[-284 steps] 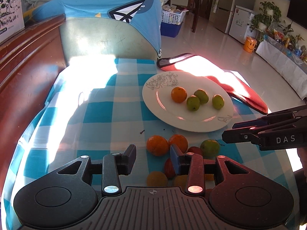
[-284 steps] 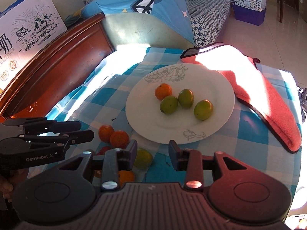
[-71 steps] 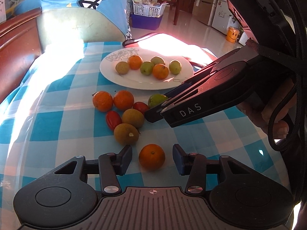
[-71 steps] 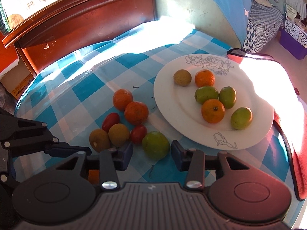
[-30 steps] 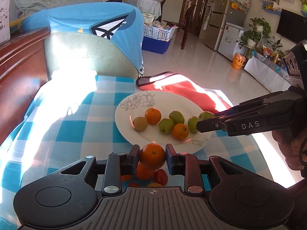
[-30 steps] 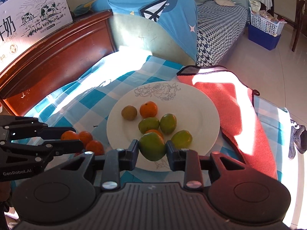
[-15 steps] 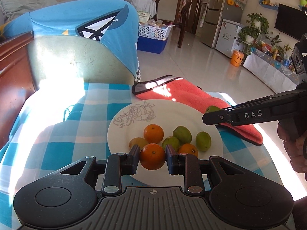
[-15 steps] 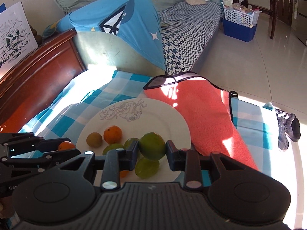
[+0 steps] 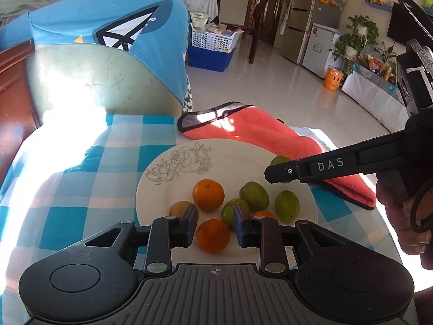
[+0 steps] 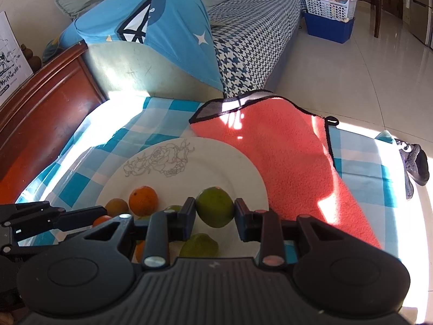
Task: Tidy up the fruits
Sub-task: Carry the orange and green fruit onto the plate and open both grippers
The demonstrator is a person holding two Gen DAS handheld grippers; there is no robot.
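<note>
Blue-and-white checked cloth (image 9: pixel 81 189) covers the table, and I take the white plate (image 9: pixel 243 157) on it as my landmark. At the plate's left edge sits a small brownish fruit (image 9: pixel 180 208), partly behind my left finger. My left gripper (image 9: pixel 213 226) hangs over the plate's near rim with its jaws spread; an orange (image 9: pixel 213 235) lies on the plate between them, with a gap on either side. Further in on the plate sits another orange (image 9: pixel 208 195), and to its right three green fruits (image 9: pixel 254 195) cluster, with one more orange partly hidden behind my right finger. Over the plate's right side my right gripper (image 10: pixel 215 214) is clamped on a green fruit (image 10: pixel 215 206), which hangs in the air above the plate. Beyond the plate's far right rim, a coral towel (image 10: pixel 284 162) lies on the cloth, its edge touching the plate.
</note>
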